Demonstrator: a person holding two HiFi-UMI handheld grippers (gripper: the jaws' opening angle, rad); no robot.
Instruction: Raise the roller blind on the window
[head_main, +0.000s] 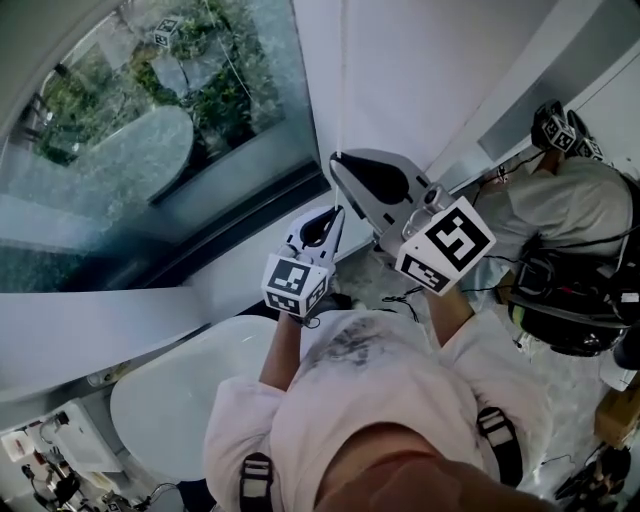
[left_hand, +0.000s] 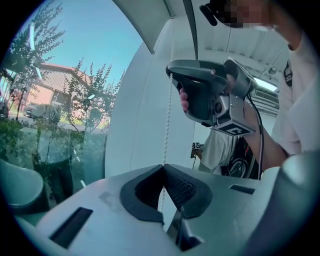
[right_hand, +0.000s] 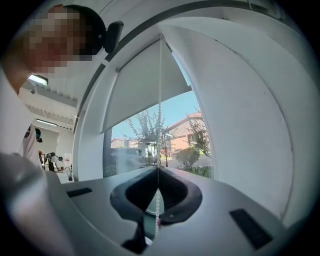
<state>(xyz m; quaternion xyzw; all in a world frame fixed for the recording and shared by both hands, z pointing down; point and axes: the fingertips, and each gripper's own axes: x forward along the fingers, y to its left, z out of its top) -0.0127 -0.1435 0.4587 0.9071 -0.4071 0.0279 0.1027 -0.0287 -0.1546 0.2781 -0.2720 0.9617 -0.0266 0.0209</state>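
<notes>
Both my forearms are lifted in front of me toward the wall beside the window (head_main: 150, 150), sleeves pushed to the elbow. The right tool (head_main: 337, 160) is the higher one and the left tool (head_main: 336, 212) sits just beneath it, both pointing roughly level at the wall. I count two tools, each with one marker cube, and one bead chain (head_main: 343, 80) that I can follow. The right tool's own camera shows its tips pressed together on that chain, with beads running up from the tips and more hanging in the gap behind them. The left tool's camera shows the same pinch lower on the chain. It also catches the right tool (left_hand: 172, 75) overhead with my fingers (left_hand: 184, 100) wrapped round its handle, and the chain stretched straight between the two. Only the right gripper view shows the roller blind (right_hand: 142, 85). It hangs partway down the window, its lower edge well above the sill, with trees and buildings in the glass below it. Only the head view shows the white tabletop (head_main: 170, 400) under my left elbow and a second person (head_main: 570, 200) bent over at the right.
</notes>
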